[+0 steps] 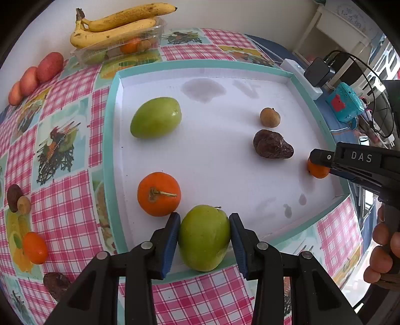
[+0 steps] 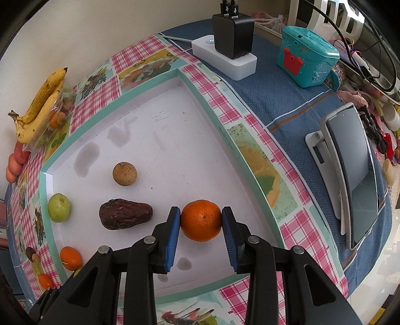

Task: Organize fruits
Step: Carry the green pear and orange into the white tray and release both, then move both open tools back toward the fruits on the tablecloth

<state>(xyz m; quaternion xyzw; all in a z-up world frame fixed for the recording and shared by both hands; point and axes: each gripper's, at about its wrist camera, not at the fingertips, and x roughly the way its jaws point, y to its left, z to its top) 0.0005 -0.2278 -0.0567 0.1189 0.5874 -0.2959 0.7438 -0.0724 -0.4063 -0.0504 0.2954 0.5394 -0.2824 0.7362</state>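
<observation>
Left tongs [image 1: 204,238] — clamped on a green fruit [image 1: 204,237], pads pressed to both its sides, low over the near edge of the white tray [image 1: 112,125], just beside a loose orange [image 1: 158,193].

Right tongs [image 2: 201,221] — clamped on a small orange [image 2: 201,220] close to the tray's right wall, a date [image 2: 125,213] lying lengthwise to its left.

Each fruit sits straight between its pads; release looks like the next call.

Left view alone shows bananas [image 1: 120,22] on a clear punnet; right view alone shows a phone [image 2: 355,175] on the tabletop.
</observation>
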